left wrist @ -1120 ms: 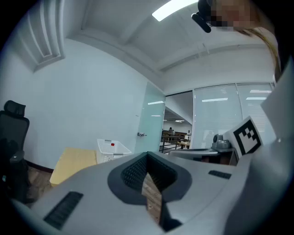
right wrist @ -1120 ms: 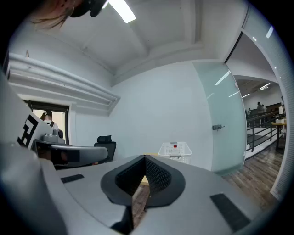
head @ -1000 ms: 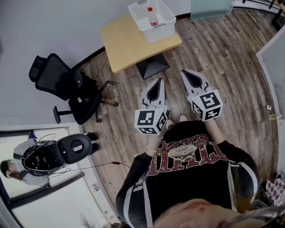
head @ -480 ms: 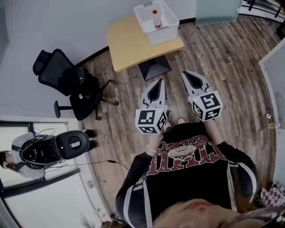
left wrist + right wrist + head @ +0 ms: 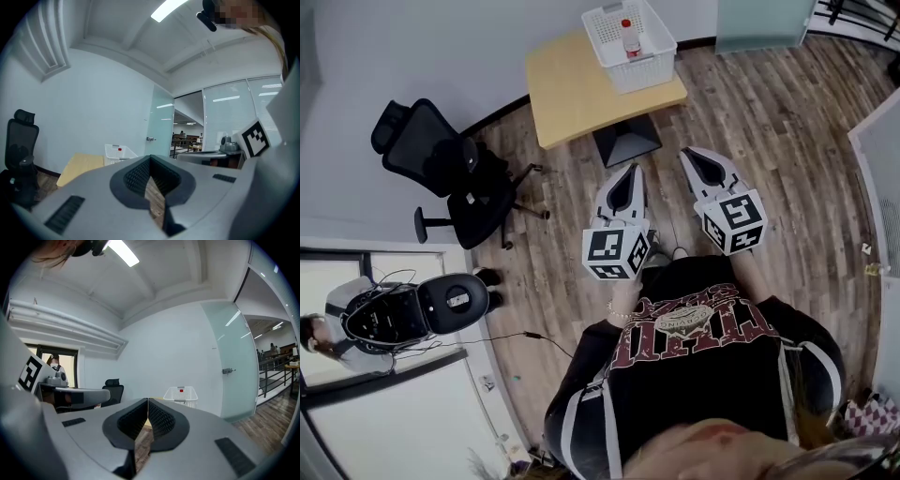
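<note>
Holding the left hand-held gripper (image 5: 631,171) and right hand-held gripper (image 5: 687,152) over the wood floor (image 5: 769,112), we've got both pinched closed, empty, near the worktop (image 5: 567,89) with its white basket (image 5: 661,58).

small wooden table (image 5: 572,94), far middle | white basket (image 5: 649,69) on its far right corner, red-capped bottle (image 5: 628,34) inside | plank floor (image 5: 787,122) | black office chair (image 5: 450,178) parked left of table

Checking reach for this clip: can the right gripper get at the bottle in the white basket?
Probably not yet: the right gripper, jaws shut, hangs over wood floor short of the table; the bottle sits in the basket beyond. Nothing blocks the way.
</note>
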The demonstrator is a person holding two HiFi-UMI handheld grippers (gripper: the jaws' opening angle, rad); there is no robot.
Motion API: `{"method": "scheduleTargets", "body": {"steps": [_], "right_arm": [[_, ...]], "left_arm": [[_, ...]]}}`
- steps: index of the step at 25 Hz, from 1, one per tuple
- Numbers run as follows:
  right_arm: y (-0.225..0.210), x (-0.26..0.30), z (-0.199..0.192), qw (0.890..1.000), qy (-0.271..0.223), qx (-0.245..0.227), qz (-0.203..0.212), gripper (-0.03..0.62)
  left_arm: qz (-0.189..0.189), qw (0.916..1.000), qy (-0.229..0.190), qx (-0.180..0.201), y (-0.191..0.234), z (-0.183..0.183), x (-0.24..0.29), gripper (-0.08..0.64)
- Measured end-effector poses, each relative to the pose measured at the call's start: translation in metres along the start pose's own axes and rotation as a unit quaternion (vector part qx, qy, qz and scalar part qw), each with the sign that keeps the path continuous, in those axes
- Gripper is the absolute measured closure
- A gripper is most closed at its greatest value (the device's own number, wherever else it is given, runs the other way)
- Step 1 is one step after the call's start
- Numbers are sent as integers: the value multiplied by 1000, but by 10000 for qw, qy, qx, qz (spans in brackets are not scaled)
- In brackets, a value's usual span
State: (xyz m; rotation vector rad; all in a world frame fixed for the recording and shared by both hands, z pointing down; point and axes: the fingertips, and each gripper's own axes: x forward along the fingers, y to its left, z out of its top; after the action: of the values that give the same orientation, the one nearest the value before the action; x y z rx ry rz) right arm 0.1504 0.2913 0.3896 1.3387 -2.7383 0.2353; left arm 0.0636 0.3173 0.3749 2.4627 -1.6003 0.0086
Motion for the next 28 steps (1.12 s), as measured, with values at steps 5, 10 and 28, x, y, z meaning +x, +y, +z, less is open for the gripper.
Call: {"method": "scheduleTargets", "body": {"steps": [5, 10, 28], "right_arm": [[-9, 12, -3, 10000, 59, 16, 18, 574], [-13, 29, -2, 10000, 77, 33, 1, 574], [-31, 87, 2, 9998, 197, 46, -56, 574]], "left_arm": [[14, 10000, 50, -57, 7, -4, 12, 512], [-1, 9999, 57, -94, 21, -2, 24, 512], [-275, 9994, 189, -79, 54, 5, 78, 512]]}}
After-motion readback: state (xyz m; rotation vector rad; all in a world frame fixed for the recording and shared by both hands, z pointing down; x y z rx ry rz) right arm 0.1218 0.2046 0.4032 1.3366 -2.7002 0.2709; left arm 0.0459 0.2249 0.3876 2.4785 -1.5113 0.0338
